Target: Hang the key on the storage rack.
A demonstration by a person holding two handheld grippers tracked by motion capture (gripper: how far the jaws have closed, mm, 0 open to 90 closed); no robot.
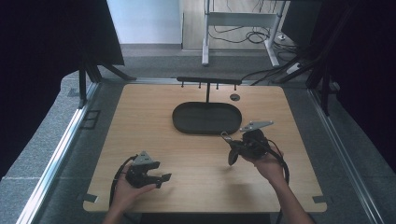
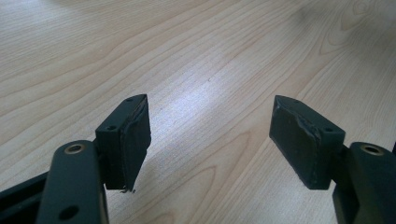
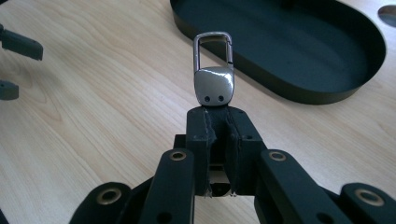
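Right gripper [image 3: 219, 122] pinching keychain clasp [image 3: 214, 74], clasp sticking out beyond tips; left gripper [image 2: 210, 140] spread

Two tools [image 1: 159, 178] [image 1: 229, 147], one keychain [image 3: 214, 70], one tray [image 1: 187, 123].

We look down from above on the whole bench [image 1: 154, 121]; both gripper cameras skim close over its wood, one sharing the tray [image 3: 327, 88].
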